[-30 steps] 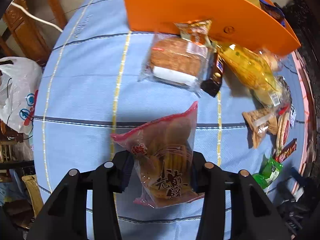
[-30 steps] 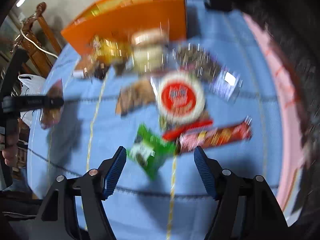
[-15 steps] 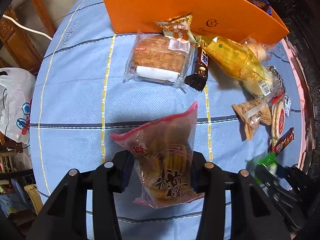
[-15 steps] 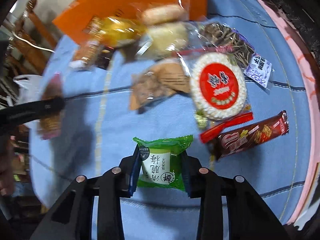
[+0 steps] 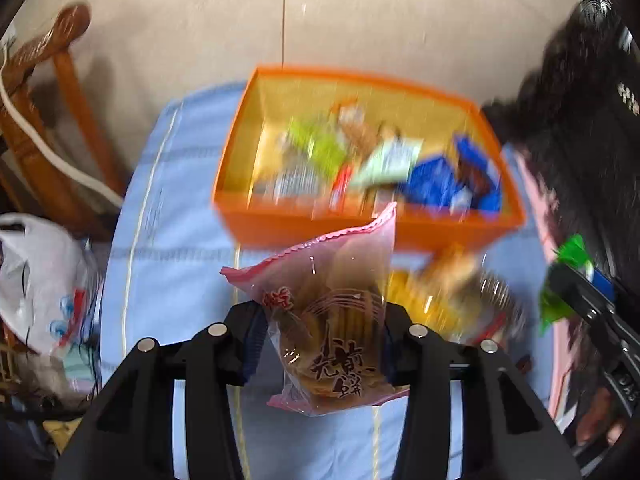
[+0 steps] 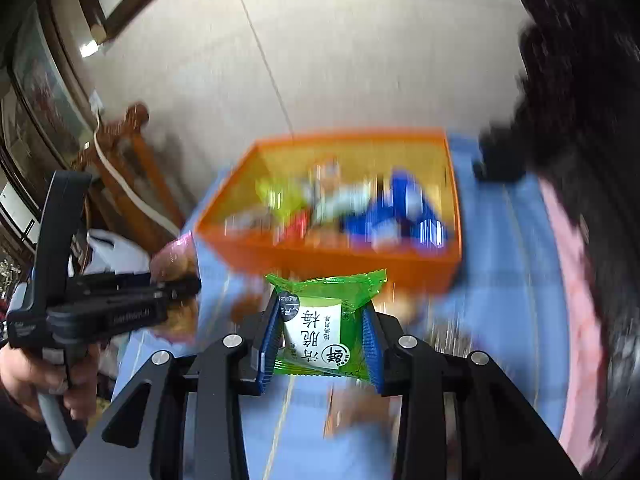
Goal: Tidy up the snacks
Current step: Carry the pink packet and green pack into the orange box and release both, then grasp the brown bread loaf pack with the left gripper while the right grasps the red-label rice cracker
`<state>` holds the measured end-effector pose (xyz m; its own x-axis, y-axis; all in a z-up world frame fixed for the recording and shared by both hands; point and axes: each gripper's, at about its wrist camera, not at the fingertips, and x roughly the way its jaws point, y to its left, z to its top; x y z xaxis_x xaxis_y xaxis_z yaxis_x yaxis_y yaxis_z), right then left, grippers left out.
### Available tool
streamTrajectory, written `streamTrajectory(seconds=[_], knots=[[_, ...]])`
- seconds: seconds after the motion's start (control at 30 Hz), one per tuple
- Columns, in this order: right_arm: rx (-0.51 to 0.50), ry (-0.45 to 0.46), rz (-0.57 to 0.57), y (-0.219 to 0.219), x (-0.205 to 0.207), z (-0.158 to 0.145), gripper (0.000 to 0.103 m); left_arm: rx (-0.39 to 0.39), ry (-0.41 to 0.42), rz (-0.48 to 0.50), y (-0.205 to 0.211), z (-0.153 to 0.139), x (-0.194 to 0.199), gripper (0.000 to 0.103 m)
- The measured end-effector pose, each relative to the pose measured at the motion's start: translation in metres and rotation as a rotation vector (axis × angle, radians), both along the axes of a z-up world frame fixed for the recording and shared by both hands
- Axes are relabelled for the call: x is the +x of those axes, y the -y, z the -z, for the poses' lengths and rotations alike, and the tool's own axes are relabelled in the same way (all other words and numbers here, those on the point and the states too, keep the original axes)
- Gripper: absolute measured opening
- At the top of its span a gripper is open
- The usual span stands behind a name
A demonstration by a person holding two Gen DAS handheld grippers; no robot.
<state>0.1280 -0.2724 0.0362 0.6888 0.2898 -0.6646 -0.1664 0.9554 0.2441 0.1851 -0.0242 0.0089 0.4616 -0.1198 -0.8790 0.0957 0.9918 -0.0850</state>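
My left gripper (image 5: 320, 348) is shut on a pink-edged clear cracker bag (image 5: 332, 320), held above the blue tablecloth (image 5: 168, 248). My right gripper (image 6: 320, 344) is shut on a small green plum candy packet (image 6: 324, 320), also lifted off the table. An orange box (image 5: 360, 228) with several snacks inside stands just beyond both packets, blurred by motion. In the right wrist view the left gripper (image 6: 176, 284) shows at the left with its cracker bag (image 6: 176, 256). The right gripper's green packet (image 5: 568, 280) shows at the right edge of the left wrist view.
Loose snack packets (image 5: 448, 292) lie blurred on the cloth in front of the box. A wooden chair (image 5: 48, 112) and a white plastic bag (image 5: 36, 272) stand left of the table. A dark carved piece of furniture (image 6: 580, 120) is at the right.
Both grippers have risen and tilted up with their packets; the box's inside now shows. The right gripper closed on the green packet and lifted it off the cloth.
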Motion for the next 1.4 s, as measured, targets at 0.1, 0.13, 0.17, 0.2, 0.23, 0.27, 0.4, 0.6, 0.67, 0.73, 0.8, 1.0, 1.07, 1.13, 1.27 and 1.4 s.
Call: streamTrajectory(seconds=[0.1, 0.13, 0.17, 0.2, 0.23, 0.27, 0.4, 0.6, 0.67, 0.73, 0.8, 1.0, 1.07, 1.13, 1.27, 1.4], knots=[[0.031, 0.021, 0.023, 0.004, 0.044, -0.011, 0.036, 0.021, 0.05, 0.003, 0.013, -0.018, 0.04, 0.044], [0.038, 0.013, 0.032, 0.004, 0.06, -0.009, 0.036, 0.01, 0.052, 0.005, 0.017, -0.021, 0.052, 0.044], [0.037, 0.001, 0.036, 0.002, 0.081, -0.005, 0.037, 0.0, 0.048, 0.012, 0.021, -0.021, 0.064, 0.045], [0.033, -0.007, 0.044, -0.001, 0.093, 0.0, 0.039, -0.011, 0.049, 0.023, 0.026, -0.019, 0.08, 0.047], [0.032, -0.015, 0.058, -0.002, 0.105, 0.005, 0.042, -0.013, 0.049, 0.026, 0.029, -0.016, 0.094, 0.049], [0.028, -0.024, 0.069, -0.004, 0.112, 0.009, 0.052, 0.011, 0.047, 0.011, 0.033, -0.01, 0.108, 0.059], [0.024, 0.014, 0.179, 0.013, 0.108, 0.021, 0.092, 0.029, 0.111, -0.072, 0.014, -0.001, 0.11, 0.099], [0.021, -0.009, 0.161, 0.033, 0.071, 0.044, 0.094, 0.048, 0.076, -0.078, -0.011, 0.023, 0.081, 0.099], [0.023, -0.025, 0.168, 0.042, 0.05, 0.05, 0.096, 0.055, 0.061, -0.066, -0.015, 0.028, 0.066, 0.099], [0.026, -0.045, 0.184, 0.049, 0.032, 0.058, 0.097, 0.057, 0.047, -0.063, -0.019, 0.036, 0.045, 0.099], [0.027, -0.08, 0.204, 0.06, 0.011, 0.067, 0.097, 0.052, 0.021, -0.055, -0.021, 0.046, 0.028, 0.099], [0.084, -0.205, 0.232, 0.079, -0.031, 0.097, 0.097, 0.075, -0.107, -0.062, -0.02, 0.094, -0.004, 0.099], [0.089, -0.205, 0.236, 0.08, -0.039, 0.099, 0.097, 0.072, -0.14, -0.066, -0.018, 0.106, -0.005, 0.098], [0.072, -0.188, 0.234, 0.079, -0.046, 0.098, 0.097, 0.082, -0.159, -0.056, -0.013, 0.116, -0.002, 0.099], [0.071, -0.19, 0.231, 0.08, -0.054, 0.097, 0.097, 0.133, -0.188, -0.019, 0.002, 0.137, 0.011, 0.098], [0.08, -0.215, 0.25, 0.089, -0.058, 0.103, 0.097, 0.128, -0.224, 0.01, 0.012, 0.156, 0.025, 0.099]])
